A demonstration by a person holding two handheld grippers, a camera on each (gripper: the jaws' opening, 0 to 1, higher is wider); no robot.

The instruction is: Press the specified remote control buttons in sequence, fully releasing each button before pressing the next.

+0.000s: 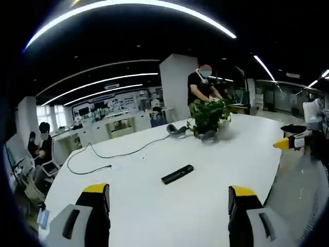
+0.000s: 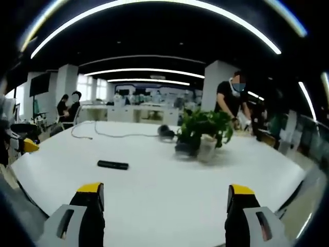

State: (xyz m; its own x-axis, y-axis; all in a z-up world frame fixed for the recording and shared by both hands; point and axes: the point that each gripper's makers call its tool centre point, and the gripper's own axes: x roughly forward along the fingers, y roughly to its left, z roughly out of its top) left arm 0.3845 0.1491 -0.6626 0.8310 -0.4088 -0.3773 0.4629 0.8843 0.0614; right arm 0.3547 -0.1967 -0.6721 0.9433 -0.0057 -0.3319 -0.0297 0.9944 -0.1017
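A slim black remote control (image 1: 177,174) lies flat on the white table (image 1: 154,211), a little beyond my left gripper (image 1: 168,198) and roughly centred between its jaws. Those jaws stand wide apart with nothing between them. In the right gripper view the remote control (image 2: 113,164) lies further off, to the left of my right gripper (image 2: 164,198), which is open and holds nothing. The right gripper's yellow-tipped jaw (image 1: 288,142) enters the left gripper view at the far right. The left gripper (image 2: 23,144) shows at the left edge of the right gripper view.
A potted green plant (image 1: 208,117) stands at the far side of the table, with a grey headset (image 1: 176,131) beside it. A black cable (image 1: 97,154) trails across the table's left part. A person (image 1: 201,87) stands behind the plant; others sit at desks (image 1: 41,146).
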